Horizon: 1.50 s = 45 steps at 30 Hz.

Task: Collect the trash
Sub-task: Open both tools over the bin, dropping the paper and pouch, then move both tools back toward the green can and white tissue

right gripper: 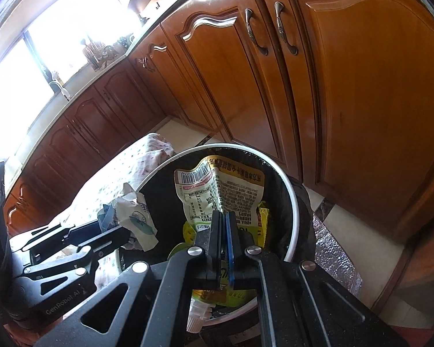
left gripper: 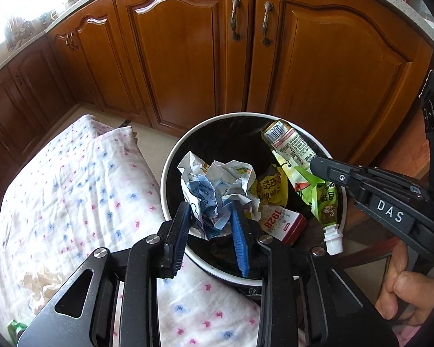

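Left wrist view looks down over a round bin [left gripper: 170,156] with a white rim and a black liner, sitting on the floor right in front of wooden cabinets [left gripper: 188,43]. The left gripper [left gripper: 209,219] hangs over the near-left part of the bin, and its jaws are clamped on a crumpled wad of white and blue paper [left gripper: 217,188], so they're only partway closed around the bulk of it. The wad is just above the bin's contents, not clearly dropped yet.

Inside the bin there's a yellow wrapper [left gripper: 267,188] about mid-bin and a red and white box [left gripper: 283,221] marked 1928 toward the near rim.

The right gripper [left gripper: 318,166] comes in from the right edge, held by a hand [left gripper: 405,289] at the lower right. Its jaws are pinched nearly flat on a green spouted pouch [left gripper: 318,193], which hangs over the right side of the bin with its white spout pointing down at the near rim. Right wrist view shows the same thing up close: the gripper [right gripper: 224,217] jaws squeezed tight on the pouch [right gripper: 211,190], barcode end up, bin rim [right gripper: 292,202] curving behind it.

Left of the bin lies a white cloth [left gripper: 72,188] with pink and blue print, touching the rim. A bit of crumpled beige paper [left gripper: 43,283] sits on it near the bottom left.
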### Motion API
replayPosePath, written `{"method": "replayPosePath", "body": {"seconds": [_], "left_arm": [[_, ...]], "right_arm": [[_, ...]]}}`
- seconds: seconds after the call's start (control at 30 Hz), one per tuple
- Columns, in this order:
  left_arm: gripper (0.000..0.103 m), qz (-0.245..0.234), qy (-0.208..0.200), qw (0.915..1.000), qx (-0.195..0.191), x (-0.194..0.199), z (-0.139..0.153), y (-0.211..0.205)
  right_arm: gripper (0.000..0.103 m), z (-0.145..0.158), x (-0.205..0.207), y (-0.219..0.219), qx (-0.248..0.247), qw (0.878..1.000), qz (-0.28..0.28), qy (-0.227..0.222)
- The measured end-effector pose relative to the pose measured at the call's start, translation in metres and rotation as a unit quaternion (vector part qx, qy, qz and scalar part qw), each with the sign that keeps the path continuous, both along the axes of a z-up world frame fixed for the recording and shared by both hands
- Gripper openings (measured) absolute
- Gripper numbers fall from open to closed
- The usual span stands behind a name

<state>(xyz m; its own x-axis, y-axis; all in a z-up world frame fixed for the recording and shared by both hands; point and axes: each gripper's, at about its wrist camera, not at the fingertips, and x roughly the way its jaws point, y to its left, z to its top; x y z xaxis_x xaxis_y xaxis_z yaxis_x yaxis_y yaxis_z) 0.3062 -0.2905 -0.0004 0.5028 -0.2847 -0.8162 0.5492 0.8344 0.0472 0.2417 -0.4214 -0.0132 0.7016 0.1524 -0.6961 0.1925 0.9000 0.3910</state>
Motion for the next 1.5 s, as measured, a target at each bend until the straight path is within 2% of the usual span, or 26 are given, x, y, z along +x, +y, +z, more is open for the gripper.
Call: {"method": "replayPosePath", "body": {"seconds": [0.03,0.1,0.13,0.17,0.3,0.37,0.43,0.63,0.9,1.0,1.17,1.5], "left_arm": [[0.035,0.0,0.002,1.0,0.0,0.0,0.0,-0.001],[0.041,0.002,0.002,1.0,0.002,-0.001,0.0,-0.004],[0.043,0.002,0.0,1.0,0.001,-0.002,0.001,-0.003],[0.044,0.002,-0.001,1.0,-0.001,-0.003,0.002,-0.002],[0.05,0.01,-0.004,0.9999,-0.009,-0.01,0.007,0.007],[0.051,0.015,-0.003,0.9998,-0.015,-0.014,0.009,0.013],[0.053,0.021,-0.005,0.9996,-0.02,-0.019,0.011,0.021],[0.057,0.053,-0.001,0.9975,-0.048,-0.038,0.014,0.056],[0.061,0.095,0.001,0.9916,-0.088,-0.075,0.014,0.111],[0.068,0.108,-0.002,0.9898,-0.093,-0.091,0.012,0.129],[0.068,0.133,-0.004,0.9856,-0.104,-0.108,0.008,0.165],[0.069,0.225,-0.029,0.9655,-0.129,-0.136,0.002,0.25]], "right_arm": [[0.009,0.0,0.0,-0.002,0.005,1.0,-0.003,0.0],[0.024,0.0,-0.002,-0.005,0.013,1.0,-0.012,0.001],[0.044,0.001,-0.004,-0.007,0.014,1.0,-0.015,-0.002],[0.055,0.004,-0.008,-0.009,0.017,1.0,-0.021,-0.011],[0.059,0.013,-0.022,-0.012,0.03,0.998,-0.03,-0.037],[0.069,0.017,-0.03,-0.011,0.033,0.998,-0.035,-0.049],[0.073,0.02,-0.037,-0.009,0.037,0.997,-0.04,-0.058],[0.079,0.022,-0.058,0.003,0.051,0.995,-0.046,-0.075],[0.087,0.021,-0.086,0.041,0.059,0.994,-0.031,-0.091],[0.09,0.02,-0.096,0.058,0.057,0.994,-0.023,-0.09],[0.092,0.016,-0.103,0.087,0.047,0.995,-0.002,-0.086],[0.092,0.005,-0.106,0.131,0.049,0.995,0.036,-0.078]]}}
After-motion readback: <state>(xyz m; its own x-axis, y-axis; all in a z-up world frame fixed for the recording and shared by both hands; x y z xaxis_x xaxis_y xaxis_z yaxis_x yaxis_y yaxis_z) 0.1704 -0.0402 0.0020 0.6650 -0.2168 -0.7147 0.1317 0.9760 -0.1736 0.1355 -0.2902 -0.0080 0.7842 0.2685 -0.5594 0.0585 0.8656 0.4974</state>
